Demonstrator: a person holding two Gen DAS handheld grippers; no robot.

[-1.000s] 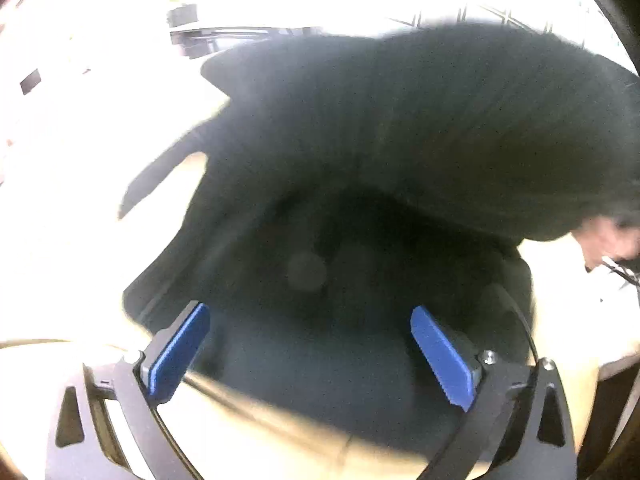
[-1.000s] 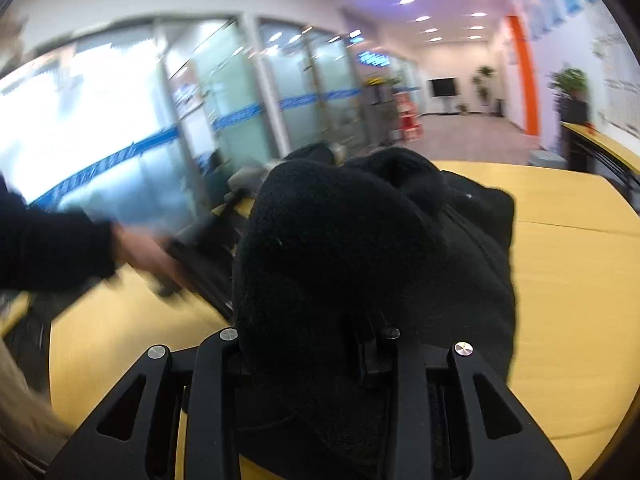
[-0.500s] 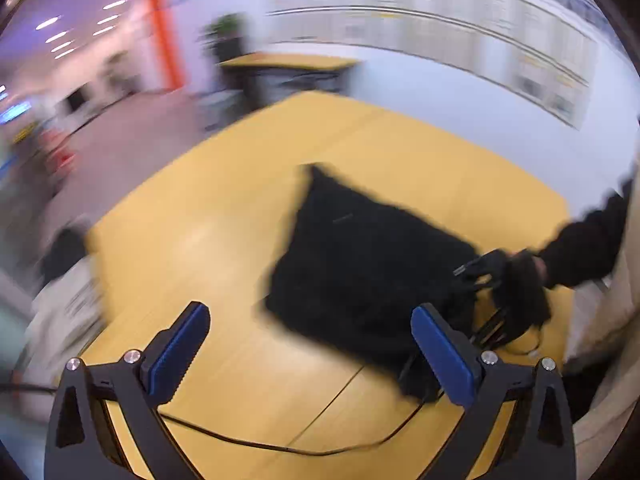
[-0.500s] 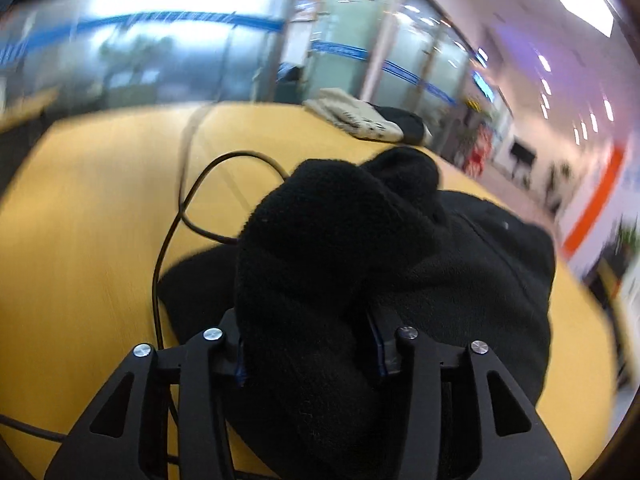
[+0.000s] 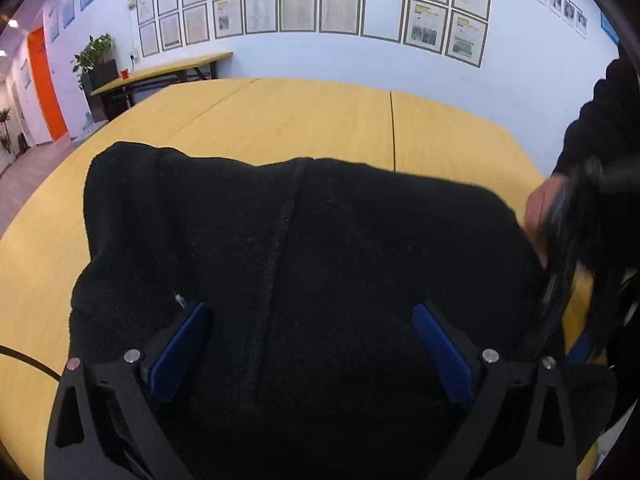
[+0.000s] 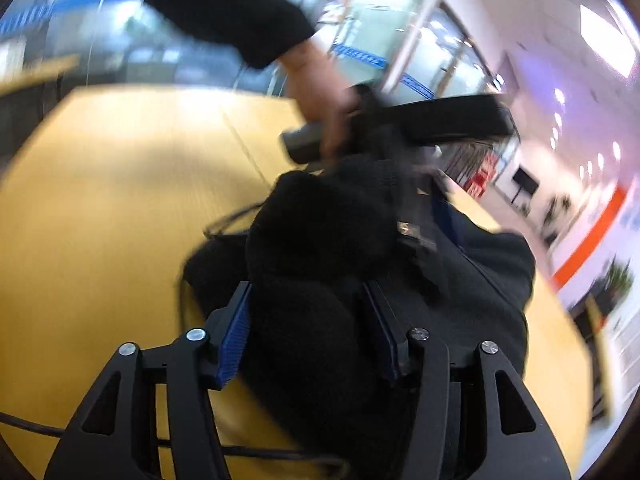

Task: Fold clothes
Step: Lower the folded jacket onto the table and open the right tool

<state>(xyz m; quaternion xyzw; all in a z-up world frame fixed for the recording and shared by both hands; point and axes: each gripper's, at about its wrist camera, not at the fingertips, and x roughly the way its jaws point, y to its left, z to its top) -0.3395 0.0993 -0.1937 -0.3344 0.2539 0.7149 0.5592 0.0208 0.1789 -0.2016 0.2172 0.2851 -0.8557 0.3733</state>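
This is an office or institutional workspace. In the left wrist view a pale wall at twelve o'clock carries a grid of framed notices (image 5: 344, 8), with a potted plant (image 5: 94, 54) on a side table (image 5: 168, 70) at ten o'clock and an orange wall panel (image 5: 46, 88) beside a corridor at nine o'clock. The broad yellow wood-grain surface (image 5: 320, 120) is built of joined panels, like a meeting table. The blurred right wrist view shows glass partitions (image 6: 404, 36) with blue stripes at twelve o'clock and recessed ceiling lights (image 6: 604, 32) at two o'clock.
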